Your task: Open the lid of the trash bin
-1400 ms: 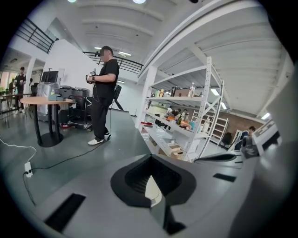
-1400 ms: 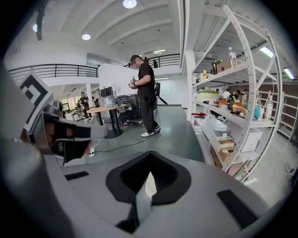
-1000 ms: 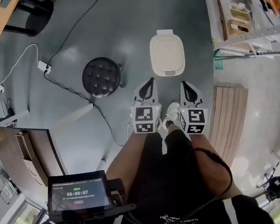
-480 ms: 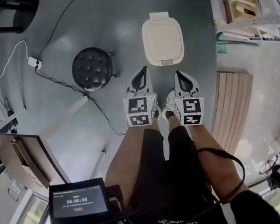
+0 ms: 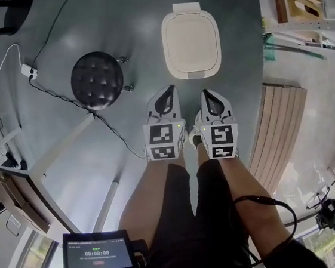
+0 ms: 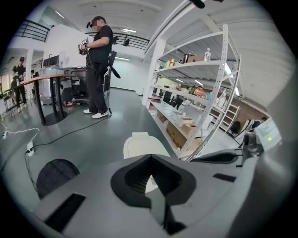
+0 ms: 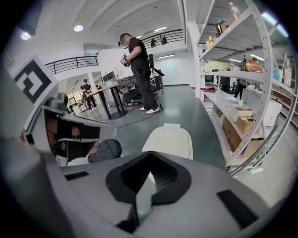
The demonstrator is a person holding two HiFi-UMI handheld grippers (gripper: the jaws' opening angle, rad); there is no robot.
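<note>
The trash bin is cream-coloured with a flat lid lying shut, and it stands on the grey floor just ahead of both grippers. My left gripper and right gripper are held side by side above the person's legs and point at the bin's near edge, a short gap away from it. Each has its jaws shut together at the tip with nothing between them. The bin shows beyond the tip of the left gripper. The right gripper likewise has the bin past its shut tip.
A black round stool stands left of the bin, with a black cable and a white power strip beyond it. A metal shelf rack and a slatted wooden panel line the right. Another person stands far off.
The bin and stool have slid nearer to the grippers in the head view as the person moved forward. Both grippers stay shut and side by side.
</note>
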